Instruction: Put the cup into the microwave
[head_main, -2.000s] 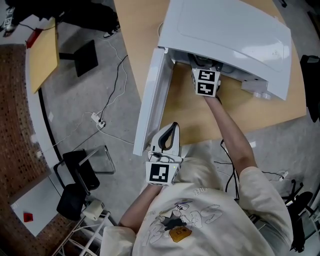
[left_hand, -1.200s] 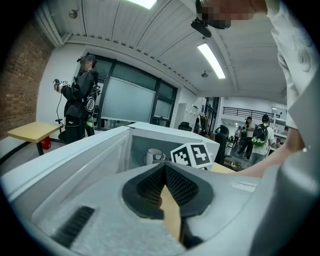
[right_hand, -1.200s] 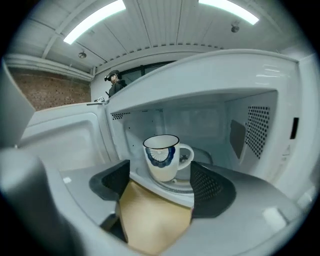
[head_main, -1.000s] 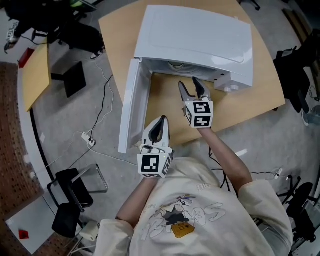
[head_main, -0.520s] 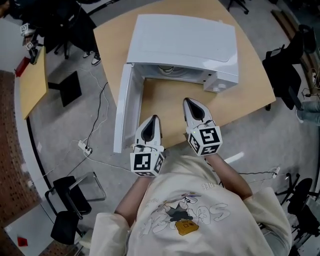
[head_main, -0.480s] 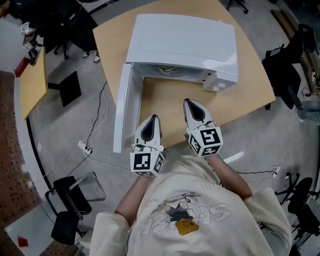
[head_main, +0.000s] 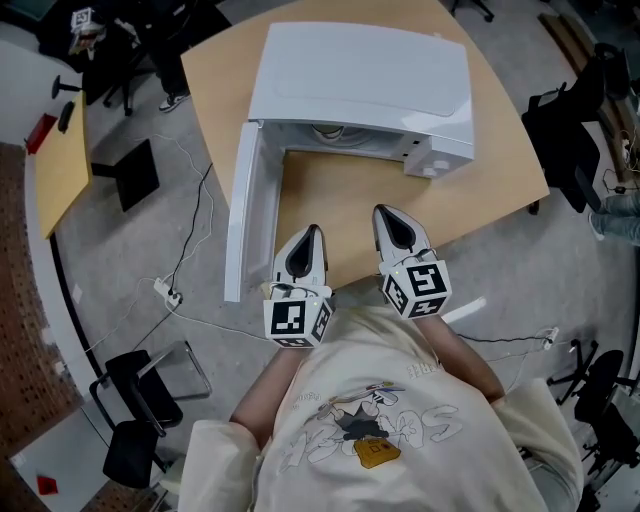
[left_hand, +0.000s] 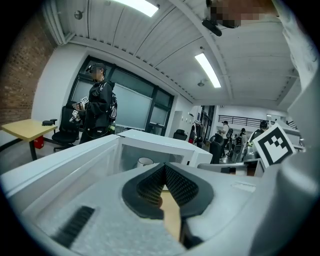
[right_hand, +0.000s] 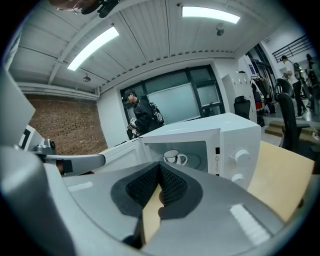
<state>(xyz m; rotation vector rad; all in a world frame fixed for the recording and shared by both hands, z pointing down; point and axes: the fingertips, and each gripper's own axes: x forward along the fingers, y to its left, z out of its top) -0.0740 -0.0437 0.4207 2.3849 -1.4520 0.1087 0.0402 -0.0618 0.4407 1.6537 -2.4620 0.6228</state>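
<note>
A white cup (right_hand: 173, 156) with a dark rim stands inside the white microwave (head_main: 360, 85), whose door (head_main: 245, 210) hangs wide open to the left; the cup's rim also shows in the head view (head_main: 327, 130) and in the left gripper view (left_hand: 145, 161). My right gripper (head_main: 392, 216) is shut and empty, held over the table's near edge, well back from the oven's mouth. Beside it, my left gripper (head_main: 307, 238) is also shut with nothing between its pads, close to the door's free end.
The wooden table (head_main: 480, 180) carries the microwave. On the grey floor lie cables and a power strip (head_main: 162, 293); a black chair (head_main: 150, 390) stands at lower left. A person in dark clothes (left_hand: 99, 107) stands behind, and a second desk (head_main: 60, 160) is at left.
My right gripper has drawn back from the microwave's mouth towards the table edge and its jaws have closed, leaving the cup inside. The left gripper has hardly moved.
</note>
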